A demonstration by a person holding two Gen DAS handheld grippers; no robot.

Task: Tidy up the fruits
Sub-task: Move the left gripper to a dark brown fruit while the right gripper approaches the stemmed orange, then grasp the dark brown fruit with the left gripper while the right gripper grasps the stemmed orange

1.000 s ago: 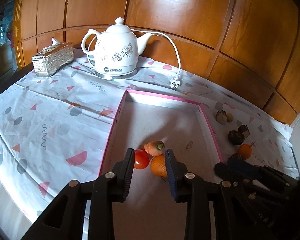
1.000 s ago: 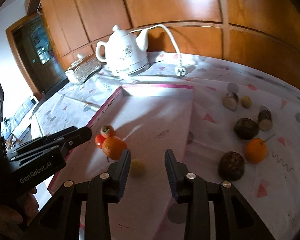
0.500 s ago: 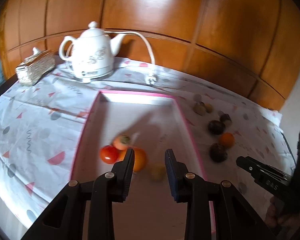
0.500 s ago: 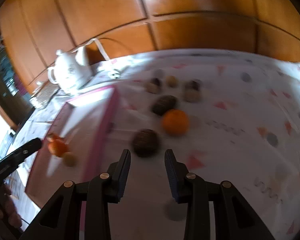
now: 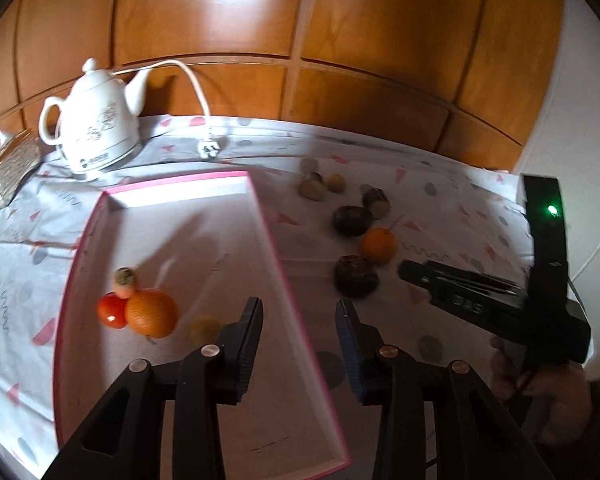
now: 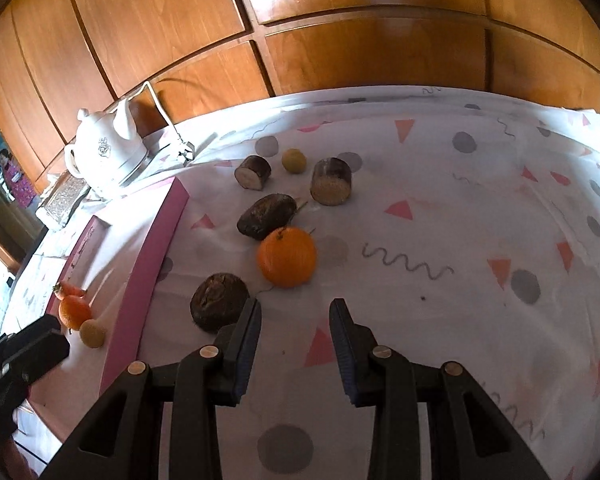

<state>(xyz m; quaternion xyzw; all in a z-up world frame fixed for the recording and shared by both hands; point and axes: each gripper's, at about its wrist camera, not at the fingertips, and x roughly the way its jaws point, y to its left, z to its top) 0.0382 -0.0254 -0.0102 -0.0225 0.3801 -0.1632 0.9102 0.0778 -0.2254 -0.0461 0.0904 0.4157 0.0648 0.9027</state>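
Left wrist view: left of the left tongs (image 5: 299, 322), whose empty jaws are opening, four fruits lie inside the pink tray (image 5: 278, 256): tomato (image 5: 111, 311), orange (image 5: 152, 313) and two smaller. Right wrist view: ahead of the right tongs (image 6: 295, 322), narrowly parted and empty, six pieces wait on the counter (image 6: 460, 216), among them a second orange (image 6: 287, 256), so the sorting looks under halfway
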